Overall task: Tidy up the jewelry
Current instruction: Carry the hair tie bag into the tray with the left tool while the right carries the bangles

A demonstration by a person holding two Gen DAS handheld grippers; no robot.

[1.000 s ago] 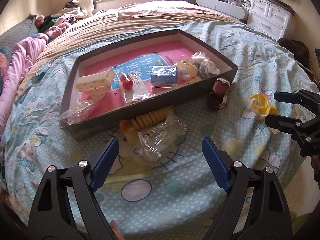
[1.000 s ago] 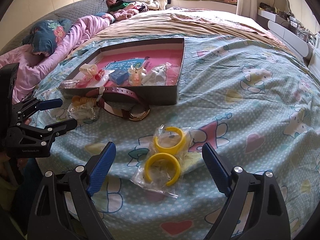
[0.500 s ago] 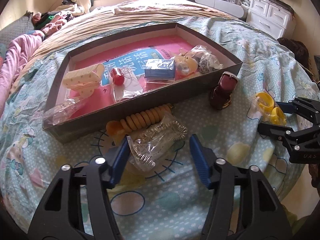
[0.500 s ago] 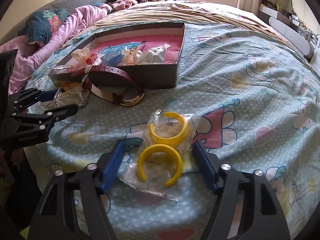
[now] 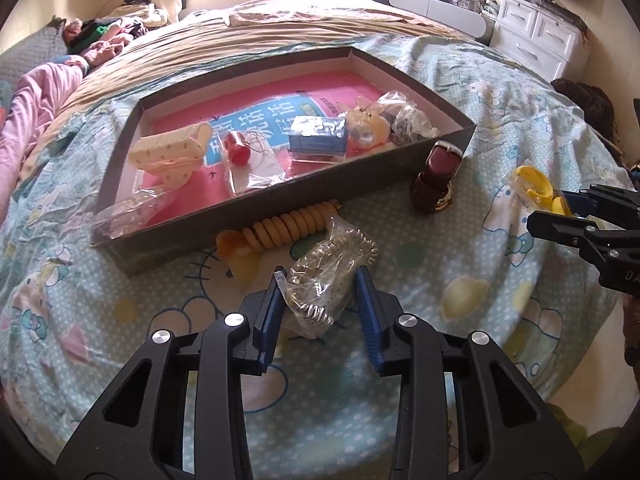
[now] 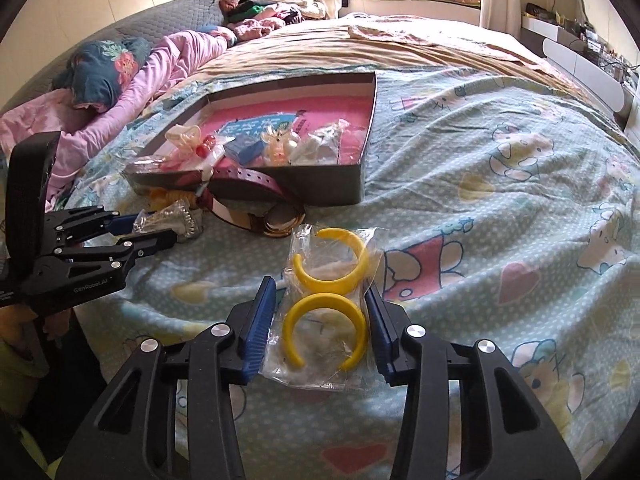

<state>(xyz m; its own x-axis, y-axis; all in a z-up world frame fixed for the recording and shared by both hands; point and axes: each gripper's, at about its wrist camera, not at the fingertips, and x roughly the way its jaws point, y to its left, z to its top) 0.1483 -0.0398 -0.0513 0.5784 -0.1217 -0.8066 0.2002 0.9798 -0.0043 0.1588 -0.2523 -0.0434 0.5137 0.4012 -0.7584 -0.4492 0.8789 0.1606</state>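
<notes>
Pinching bagged silver chain [image 5: 324, 280], left hand-held gripper [image 5: 320, 300]; right hand-held gripper [image 6: 322, 320] brackets bagged yellow bangles [image 6: 325, 300].

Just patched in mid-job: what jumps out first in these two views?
Each gripper straddles a clear bag on the bedspread: the left gripper around the silver chain bag, the right gripper around the yellow bangles. Behind them sits the dark tray with a pink floor, holding small trinkets; a maroon watch lies just outside it.
</notes>
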